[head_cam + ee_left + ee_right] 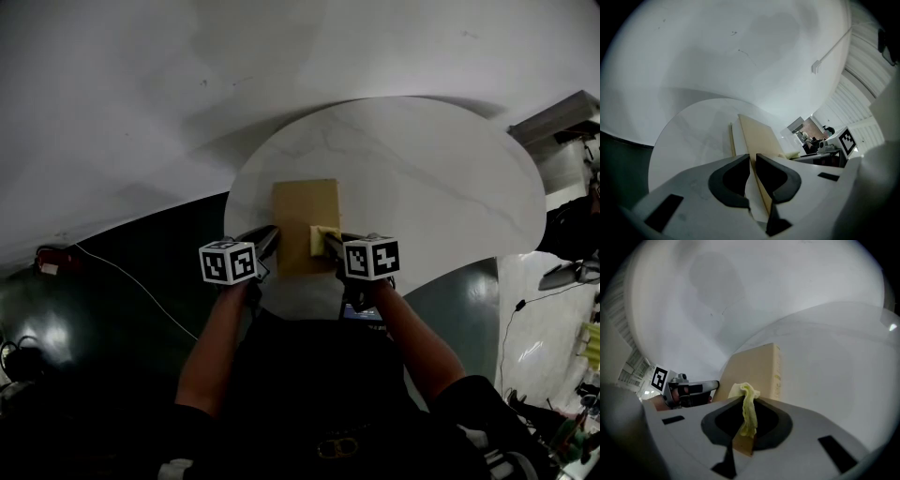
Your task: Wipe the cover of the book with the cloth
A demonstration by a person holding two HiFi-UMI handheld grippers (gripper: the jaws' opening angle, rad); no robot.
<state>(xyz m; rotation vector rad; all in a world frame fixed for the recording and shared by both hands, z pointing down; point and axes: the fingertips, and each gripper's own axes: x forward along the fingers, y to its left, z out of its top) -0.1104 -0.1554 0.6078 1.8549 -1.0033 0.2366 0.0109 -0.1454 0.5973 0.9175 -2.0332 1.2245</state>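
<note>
Left gripper [753, 164]: jaws pinched down to a thin gap with the near edge of the book [305, 211] running between them. My read is that it's a clamp, so the book doesn't slide on the table [422, 187] when the wipe loads it.

Right gripper [743, 418]: jaws closed on the cloth [749, 411], a yellow wad gripped mid-fold with the loose end bunched just past the tips. It sits on the book's near right part, just right of my left gripper, and the cloth looks to be touching the cover. Most of the tan cover lies ahead of both grippers, so the stroke probably goes forward, away from me.

The book lies flat, roughly centred on the round white table, long side pointing away from the jaws.

Writing: there are faint marks on the book's side face ahead of the right jaws, too small to read. No brand or title is visible on the cover. The marker cube [228, 262] on each gripper shows black-and-white squares only, no text.
</note>
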